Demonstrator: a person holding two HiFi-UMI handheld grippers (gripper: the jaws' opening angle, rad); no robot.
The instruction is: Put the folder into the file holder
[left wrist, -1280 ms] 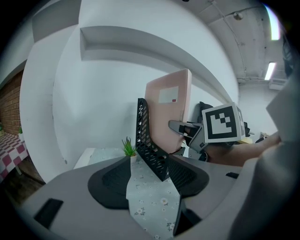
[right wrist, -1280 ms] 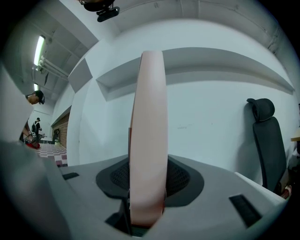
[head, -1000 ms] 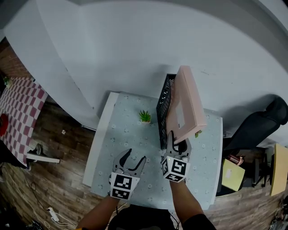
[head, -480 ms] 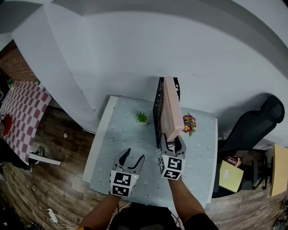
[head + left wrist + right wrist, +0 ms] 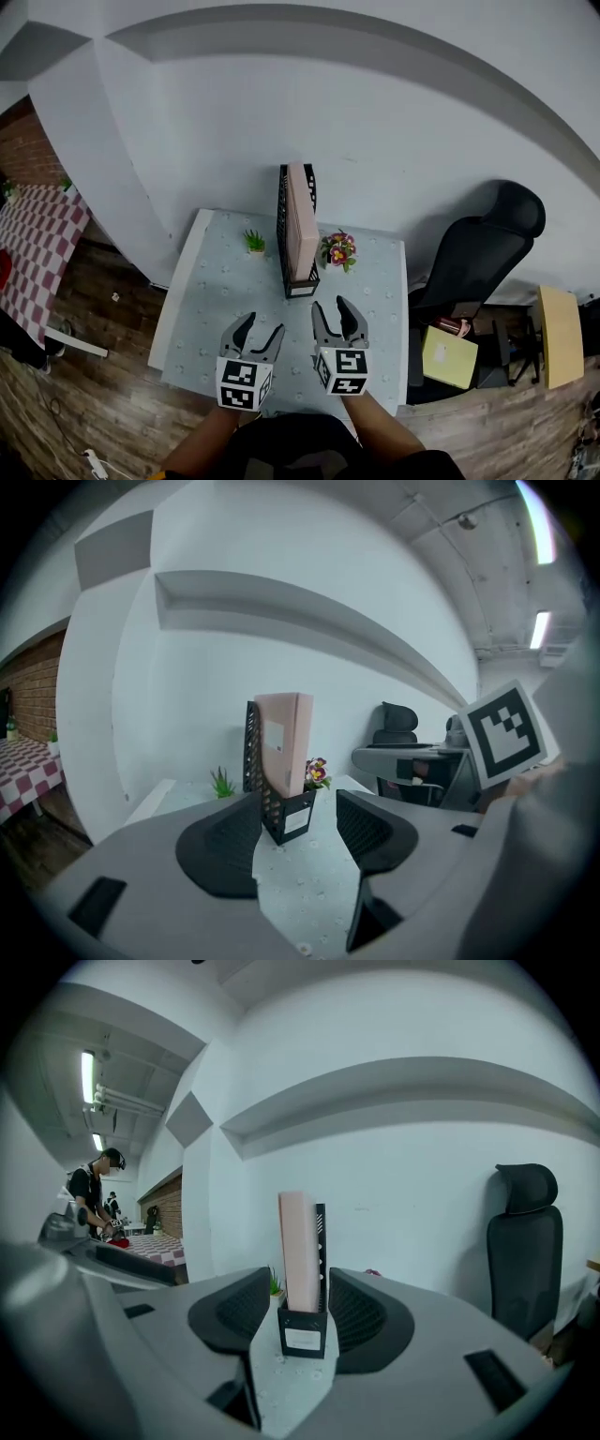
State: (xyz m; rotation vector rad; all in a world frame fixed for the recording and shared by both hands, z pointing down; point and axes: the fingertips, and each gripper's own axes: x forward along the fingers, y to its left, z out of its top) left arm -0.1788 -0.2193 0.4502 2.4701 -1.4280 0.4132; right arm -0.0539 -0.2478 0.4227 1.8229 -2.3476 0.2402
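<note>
A pale pink folder (image 5: 302, 220) stands upright inside the black file holder (image 5: 282, 234), near the middle of the head view at the far side of the table (image 5: 216, 300). It is thick and box-like, with a flat narrow edge facing the grippers. The left gripper view shows a small white label on its broad side. Its lower end sits behind the holder's low front, which carries a white label of its own. The holder's tall perforated wall rises along one side of the folder, to about the height of its top.

A small green plant (image 5: 254, 241) sits to the left of the holder and a bunch of flowers (image 5: 337, 250) to its right, both on the table.

Both grippers are at the lower middle of the head view, well apart from the holder. The left gripper (image 5: 263, 325) has its jaws spread with nothing between them. The right gripper (image 5: 332, 305) is likewise parted and empty; its jaws have just been closing in slightly. A black office chair (image 5: 478, 253) stands at the right of the frame.
</note>
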